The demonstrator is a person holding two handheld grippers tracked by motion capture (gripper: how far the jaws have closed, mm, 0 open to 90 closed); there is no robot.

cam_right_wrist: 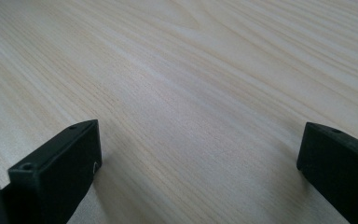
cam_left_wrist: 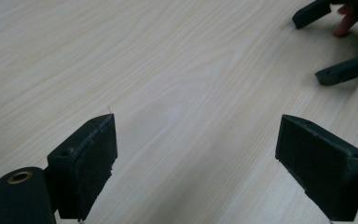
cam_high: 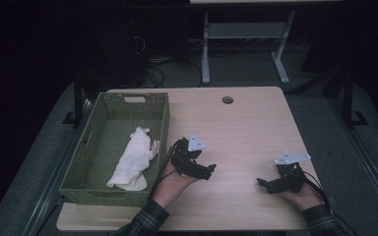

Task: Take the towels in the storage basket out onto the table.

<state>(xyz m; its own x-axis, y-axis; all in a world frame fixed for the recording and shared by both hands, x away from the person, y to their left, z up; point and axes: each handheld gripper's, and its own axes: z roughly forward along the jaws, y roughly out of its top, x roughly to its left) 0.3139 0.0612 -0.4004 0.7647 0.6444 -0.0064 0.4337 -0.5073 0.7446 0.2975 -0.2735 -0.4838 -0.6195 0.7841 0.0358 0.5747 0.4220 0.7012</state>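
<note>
On the table (cam_high: 246,123) in the high view, a green basket (cam_high: 86,189) at the left holds a white cloth (cam_high: 133,160); the left gripper (cam_high: 210,169) lies just beside it, the right gripper (cam_high: 262,183) near the right edge. In each gripper view, the jaws stand spread over bare wood, holding nothing.

White cloth (cam_high: 133,160) in green basket (cam_high: 87,147); left gripper (cam_high: 210,169), right gripper (cam_high: 262,183) on table (cam_high: 246,123).

table (cam_high: 256,128) pale woodgrain, smooth matt; basket (cam_high: 163,129) upper left, green woven plastic; cloth (cam_high: 132,162) white, crumpled, soft-looking
</note>
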